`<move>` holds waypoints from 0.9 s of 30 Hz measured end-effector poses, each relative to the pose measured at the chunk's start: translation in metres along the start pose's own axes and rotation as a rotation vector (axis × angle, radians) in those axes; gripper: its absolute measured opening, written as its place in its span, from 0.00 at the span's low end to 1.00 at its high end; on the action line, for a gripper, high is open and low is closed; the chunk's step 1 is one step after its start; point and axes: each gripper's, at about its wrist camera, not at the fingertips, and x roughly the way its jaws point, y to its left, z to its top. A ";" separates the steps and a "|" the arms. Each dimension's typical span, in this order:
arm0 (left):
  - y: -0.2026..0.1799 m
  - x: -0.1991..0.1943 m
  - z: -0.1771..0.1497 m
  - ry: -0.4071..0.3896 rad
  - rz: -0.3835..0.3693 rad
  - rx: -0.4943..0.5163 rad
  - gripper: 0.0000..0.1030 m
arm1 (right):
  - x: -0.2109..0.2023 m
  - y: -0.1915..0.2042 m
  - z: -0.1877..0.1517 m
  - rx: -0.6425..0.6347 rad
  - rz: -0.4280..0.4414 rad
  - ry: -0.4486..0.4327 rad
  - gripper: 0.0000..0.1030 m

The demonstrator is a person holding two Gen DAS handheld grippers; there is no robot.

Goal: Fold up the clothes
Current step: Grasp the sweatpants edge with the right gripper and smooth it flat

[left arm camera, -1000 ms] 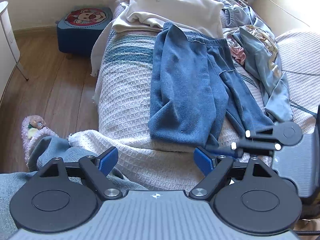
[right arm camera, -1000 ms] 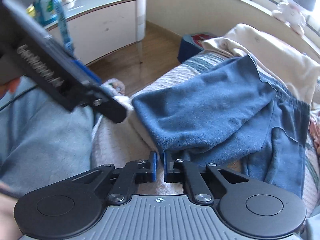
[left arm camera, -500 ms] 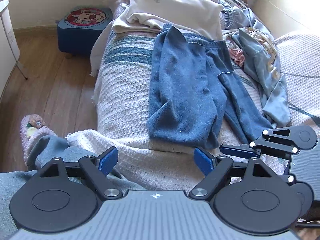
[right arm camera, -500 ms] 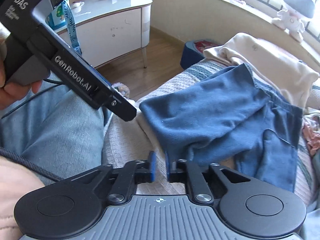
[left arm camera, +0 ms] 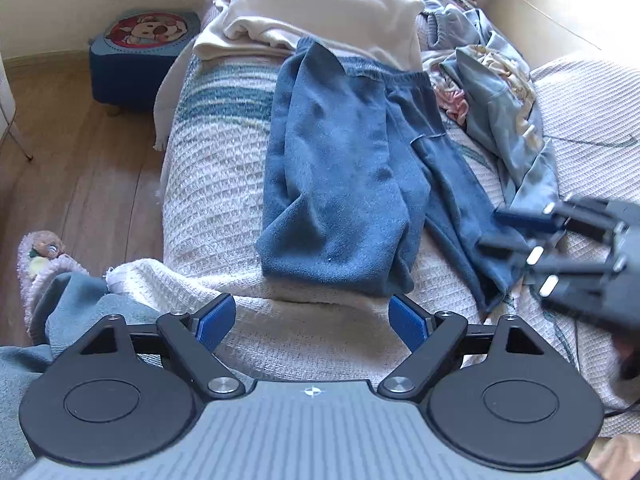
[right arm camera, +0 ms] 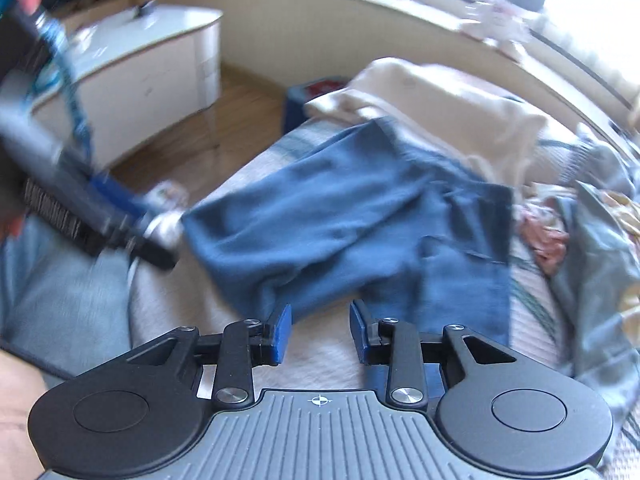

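Dark blue trousers (left arm camera: 340,176) lie on the white waffle bedspread (left arm camera: 212,200), one leg folded over, the other leg (left arm camera: 460,204) stretched toward the right. My left gripper (left arm camera: 312,318) hangs open over the bedspread, just short of the folded hem, nothing between its blue pads. My right gripper (right arm camera: 319,330) hovers above the bed near the trousers (right arm camera: 340,216); its jaws are opening and hold nothing. It also shows blurred at the right edge of the left wrist view, as the right gripper (left arm camera: 516,236) over the stretched leg's end.
A cream garment (left arm camera: 320,12) lies at the bed's far end, with a light blue garment (left arm camera: 504,120) and a pink one (left arm camera: 452,100) heaped at right. A blue stool (left arm camera: 140,52) stands on the wooden floor. A person's jeans-clad leg (right arm camera: 60,288) is at left. White cabinet (right arm camera: 132,72) beyond.
My right gripper has let go of the trouser hem, opened, and lifted away to the right. The folded trousers stay flat. The left gripper has barely moved.
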 end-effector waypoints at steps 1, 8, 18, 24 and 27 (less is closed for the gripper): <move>0.000 0.003 0.000 0.007 0.004 0.001 0.80 | -0.001 -0.007 0.004 0.036 0.006 -0.005 0.32; 0.012 0.013 0.015 -0.030 -0.006 -0.053 0.80 | 0.018 -0.029 0.047 0.195 0.070 -0.040 0.32; 0.043 0.048 0.033 -0.006 -0.043 -0.134 0.78 | 0.111 -0.048 0.144 0.301 0.045 0.027 0.56; 0.030 0.044 0.030 -0.093 -0.124 -0.048 0.61 | 0.156 -0.038 0.165 0.341 -0.001 0.100 0.56; 0.024 0.048 0.027 -0.087 -0.112 -0.019 0.47 | 0.175 -0.028 0.168 0.340 -0.036 0.147 0.56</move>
